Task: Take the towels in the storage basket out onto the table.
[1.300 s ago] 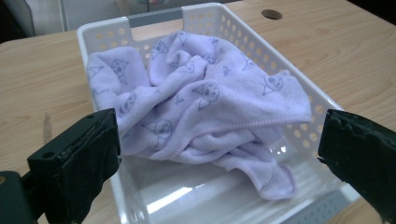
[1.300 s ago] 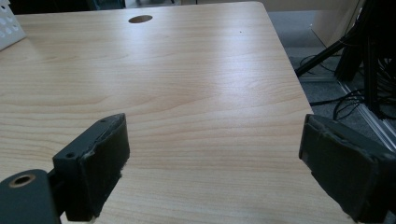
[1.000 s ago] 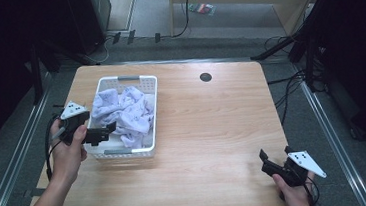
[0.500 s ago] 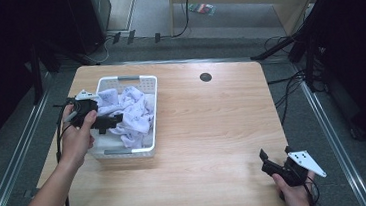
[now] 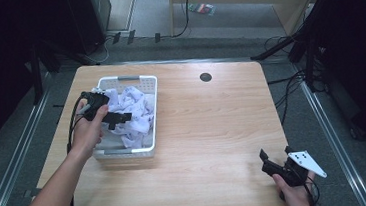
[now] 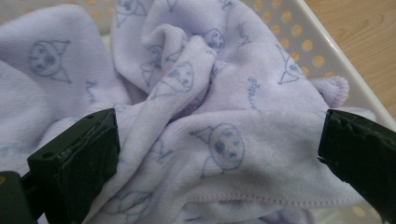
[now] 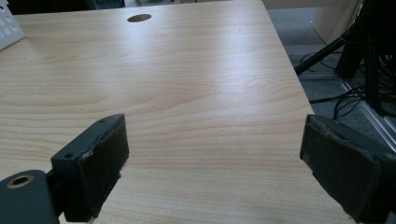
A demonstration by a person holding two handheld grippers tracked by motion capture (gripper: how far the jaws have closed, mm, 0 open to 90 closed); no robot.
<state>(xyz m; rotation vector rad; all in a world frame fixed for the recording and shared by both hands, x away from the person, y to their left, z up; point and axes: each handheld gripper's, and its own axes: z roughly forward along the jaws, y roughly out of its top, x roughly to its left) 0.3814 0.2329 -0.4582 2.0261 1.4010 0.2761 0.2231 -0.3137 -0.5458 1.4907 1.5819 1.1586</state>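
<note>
Lilac printed cloth (image 6: pixel 224 140) lies crumpled in the white basket (image 5: pixel 151 131) on the desk (image 5: pixel 213 130); my left gripper (image 6: pixel 219 149) jaws wide, straddling a fold, holding nothing; should sink deeper before closing; right gripper (image 7: pixel 215 158) wide, empty, near desk corner.

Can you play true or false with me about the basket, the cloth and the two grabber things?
1. The white basket sits on the wooden table. True.
2. The cloth is plain red. False: it is pale purple with little printed faces.
3. The left hand-held gripper is over the basket, jaws open around the cloth. True.
4. The right hand-held gripper is holding a cup. False: it is open, holding nothing.
</note>
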